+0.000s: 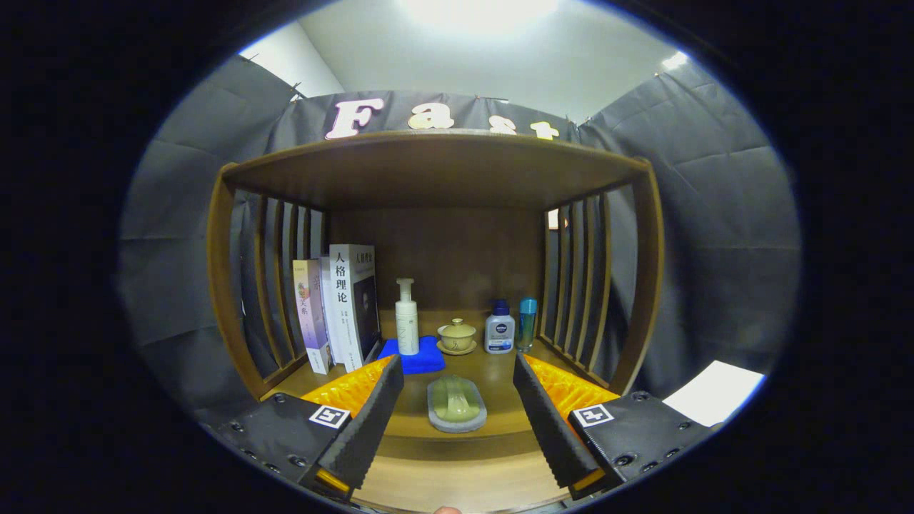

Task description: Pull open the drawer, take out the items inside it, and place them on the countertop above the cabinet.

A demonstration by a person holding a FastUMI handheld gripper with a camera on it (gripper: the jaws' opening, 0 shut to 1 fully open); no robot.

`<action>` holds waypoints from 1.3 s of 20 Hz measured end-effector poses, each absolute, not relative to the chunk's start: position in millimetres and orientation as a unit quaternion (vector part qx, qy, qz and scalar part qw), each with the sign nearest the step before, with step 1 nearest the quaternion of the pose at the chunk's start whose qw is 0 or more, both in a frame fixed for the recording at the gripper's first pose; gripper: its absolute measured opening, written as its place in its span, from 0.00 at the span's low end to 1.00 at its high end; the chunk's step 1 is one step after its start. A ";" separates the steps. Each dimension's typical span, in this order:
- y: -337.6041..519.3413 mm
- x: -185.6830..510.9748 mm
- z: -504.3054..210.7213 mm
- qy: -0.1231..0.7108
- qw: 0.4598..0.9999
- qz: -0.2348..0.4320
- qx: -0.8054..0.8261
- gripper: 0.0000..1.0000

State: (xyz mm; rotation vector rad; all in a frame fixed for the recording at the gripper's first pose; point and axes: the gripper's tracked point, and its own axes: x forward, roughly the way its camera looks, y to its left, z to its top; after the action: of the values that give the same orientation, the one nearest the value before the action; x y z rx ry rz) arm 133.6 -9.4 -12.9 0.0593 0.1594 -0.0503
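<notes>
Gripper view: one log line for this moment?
gripper: open, empty | soap dish: on countertop, between fingers | drawer: not seen | beyond: pump bottle on blue cloth

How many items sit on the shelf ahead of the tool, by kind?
Books: 3
Pump bottle, standing on the blue cloth: 1
Blue cloth: 1
Lidded teacup on saucer: 1
Lotion bottle: 1
Blue-capped bottle: 1
Soap dish with soap, between the open tool's fingers: 1
Total: 9
</notes>
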 end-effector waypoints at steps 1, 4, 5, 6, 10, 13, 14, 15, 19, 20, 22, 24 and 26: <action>-7.1 123.1 -10.6 0.071 0.997 -0.026 0.025 0.97; 1.6 97.5 -7.9 0.053 0.998 -0.029 0.021 0.97; 3.6 89.2 -9.1 0.050 0.998 -0.031 0.016 0.97; 5.5 81.7 -9.6 0.045 0.998 -0.032 0.012 0.98; 16.1 56.1 -15.9 0.015 1.000 -0.024 0.005 0.98; 17.5 39.5 -44.2 0.028 0.999 -0.022 -0.009 0.99; 19.3 37.1 -54.5 0.036 0.999 -0.018 -0.014 0.99; 22.1 33.0 -66.8 0.045 0.999 -0.015 -0.016 0.99; 28.7 15.2 -103.7 0.067 0.998 -0.010 0.014 0.99; 29.1 10.9 -110.7 0.069 0.997 -0.012 0.020 0.99; 30.9 3.9 -124.0 0.072 0.997 -0.011 0.024 0.99; 31.2 -4.1 -140.9 0.078 0.997 -0.010 0.023 0.99; 29.7 -10.1 -161.1 0.091 0.995 -0.012 0.028 0.99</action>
State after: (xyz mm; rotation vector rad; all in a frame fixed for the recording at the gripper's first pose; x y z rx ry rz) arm -10.1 29.7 -161.1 0.0561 0.1828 -0.0235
